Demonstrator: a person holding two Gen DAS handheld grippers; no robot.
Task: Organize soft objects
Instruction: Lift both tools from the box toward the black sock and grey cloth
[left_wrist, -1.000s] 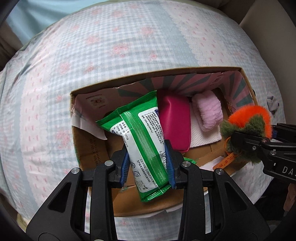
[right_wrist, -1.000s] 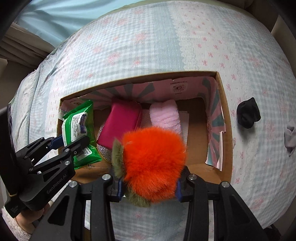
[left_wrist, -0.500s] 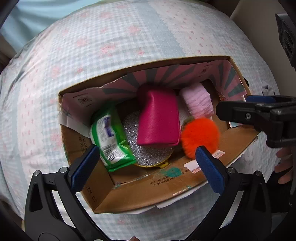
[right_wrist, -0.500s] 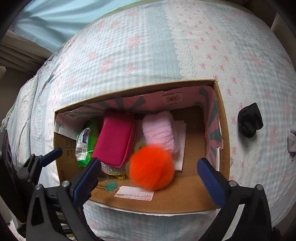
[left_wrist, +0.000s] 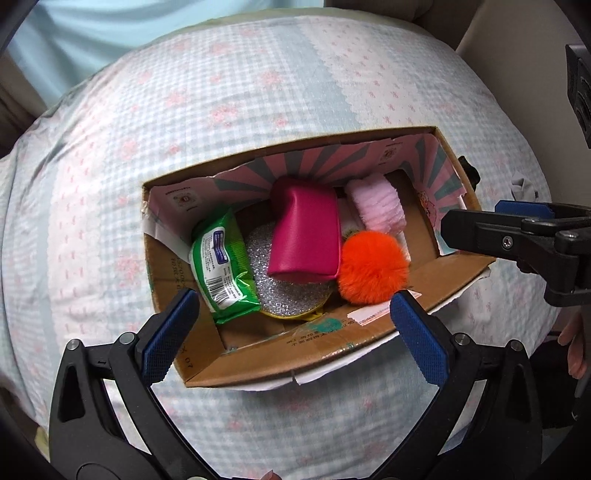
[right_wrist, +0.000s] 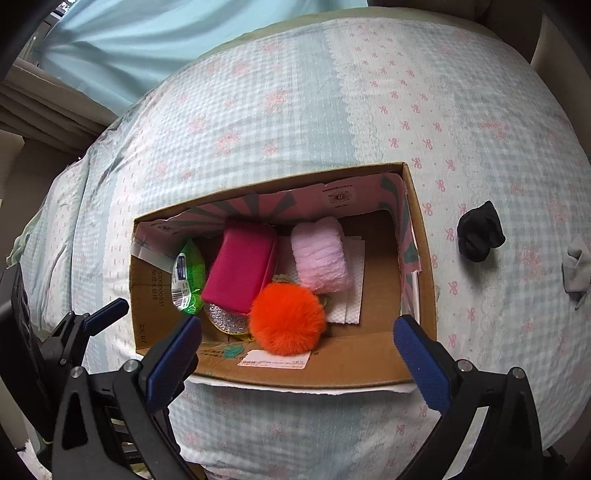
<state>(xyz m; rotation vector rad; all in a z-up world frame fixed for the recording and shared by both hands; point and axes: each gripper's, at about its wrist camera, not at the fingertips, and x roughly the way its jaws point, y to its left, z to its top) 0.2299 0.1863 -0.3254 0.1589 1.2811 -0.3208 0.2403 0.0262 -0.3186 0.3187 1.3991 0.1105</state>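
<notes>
Right wrist: box (right_wrist: 417, 236) right end seemingly bare beside towel (right_wrist: 321, 254).

Between my right jaws, box (right_wrist: 413, 280) floor bare at its right end, clear drop. Orange pompom (right_wrist: 288, 319) just ahead of my left pad, pink roll (right_wrist: 321, 254) and magenta pouch (right_wrist: 242, 269) beyond. Left side packed: wipes pack (left_wrist: 221, 262) ahead of my left jaws. Box walls ring everything.
</notes>
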